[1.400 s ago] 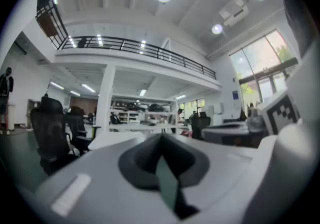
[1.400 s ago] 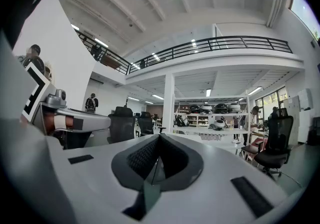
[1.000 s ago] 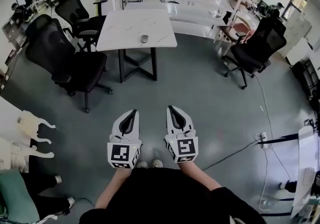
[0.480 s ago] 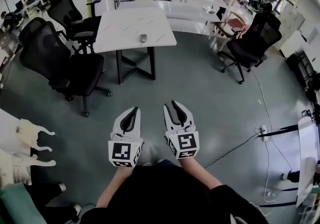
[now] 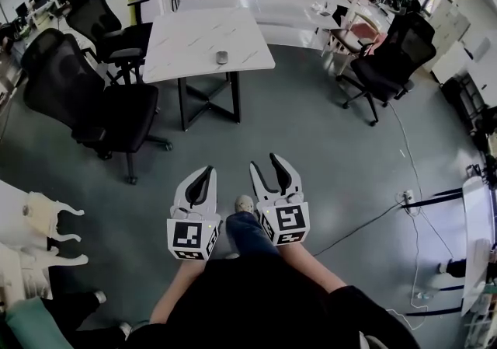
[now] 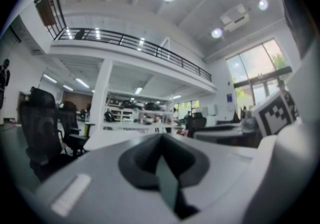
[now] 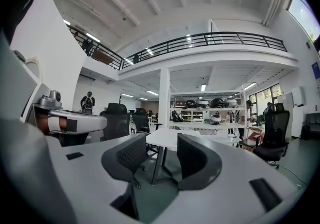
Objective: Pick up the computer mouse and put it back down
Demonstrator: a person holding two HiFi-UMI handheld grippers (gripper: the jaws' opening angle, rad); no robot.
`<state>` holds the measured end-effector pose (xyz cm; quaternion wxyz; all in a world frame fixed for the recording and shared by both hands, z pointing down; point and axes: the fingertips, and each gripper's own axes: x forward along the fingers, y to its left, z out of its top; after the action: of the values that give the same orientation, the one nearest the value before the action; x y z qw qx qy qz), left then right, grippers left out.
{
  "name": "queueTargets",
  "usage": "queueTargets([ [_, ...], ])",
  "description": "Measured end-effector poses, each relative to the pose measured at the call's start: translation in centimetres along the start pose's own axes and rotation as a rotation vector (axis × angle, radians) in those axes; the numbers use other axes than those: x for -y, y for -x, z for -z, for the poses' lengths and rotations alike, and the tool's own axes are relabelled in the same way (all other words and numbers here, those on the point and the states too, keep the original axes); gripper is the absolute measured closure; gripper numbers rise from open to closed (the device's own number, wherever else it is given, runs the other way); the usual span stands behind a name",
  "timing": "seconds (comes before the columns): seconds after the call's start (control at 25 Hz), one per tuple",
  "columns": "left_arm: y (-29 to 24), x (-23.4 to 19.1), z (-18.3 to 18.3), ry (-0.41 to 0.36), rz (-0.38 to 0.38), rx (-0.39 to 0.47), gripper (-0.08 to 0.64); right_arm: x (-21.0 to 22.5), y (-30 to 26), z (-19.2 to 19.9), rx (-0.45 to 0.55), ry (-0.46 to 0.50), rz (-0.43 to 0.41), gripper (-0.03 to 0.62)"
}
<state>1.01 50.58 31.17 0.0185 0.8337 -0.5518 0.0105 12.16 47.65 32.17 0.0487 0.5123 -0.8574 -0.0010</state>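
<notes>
One computer mouse (image 5: 223, 57) lies on the white table (image 5: 186, 40).

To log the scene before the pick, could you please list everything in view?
White marble-look table: one, white top, black legs, ahead at centre.
Small grey computer mouse: one, grey, on that table.
Black mesh office chairs: three nearby, black, two left of the table, one right.
White power strip: one, white, floor at right.
Left gripper: one, white, shut, empty.
Right gripper: one, white, open, jaws just been opening, nothing between them.
</notes>
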Motion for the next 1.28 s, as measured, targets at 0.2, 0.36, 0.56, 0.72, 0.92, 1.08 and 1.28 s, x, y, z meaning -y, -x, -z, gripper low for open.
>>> queueTargets([
  [0.2,-1.9,-1.6,0.8,0.004,-0.006,0.000,0.552,0.6,-3.1,0.3,0.009,0.006,-0.010,0.419],
  [0.36,-4.0,-3.2,1.6,0.004,-0.020,0.007,0.552,1.6,-6.2,0.6,0.025,0.013,-0.022,0.416],
  [0.56,-9.5,-6.0,2.5,0.004,-0.052,0.016,0.552,3.9,-11.9,1.0,0.037,0.035,-0.057,0.416],
  [0.72,-15.3,-8.6,1.8,0.004,-0.075,0.017,0.552,6.6,-17.6,1.0,0.025,0.044,-0.083,0.414],
  [0.92,-22.8,-12.6,0.3,-0.013,-0.109,0.027,0.552,9.5,-26.0,0.2,0.011,0.049,-0.130,0.414],
  [1.08,-28.1,-15.3,0.0,0.005,-0.133,0.033,0.552,11.5,-31.7,0.3,-0.010,0.048,-0.170,0.414],
  [1.28,-33.8,-18.4,-0.2,0.014,-0.156,0.042,0.552,13.8,-37.5,1.1,-0.037,0.045,-0.201,0.414],
])
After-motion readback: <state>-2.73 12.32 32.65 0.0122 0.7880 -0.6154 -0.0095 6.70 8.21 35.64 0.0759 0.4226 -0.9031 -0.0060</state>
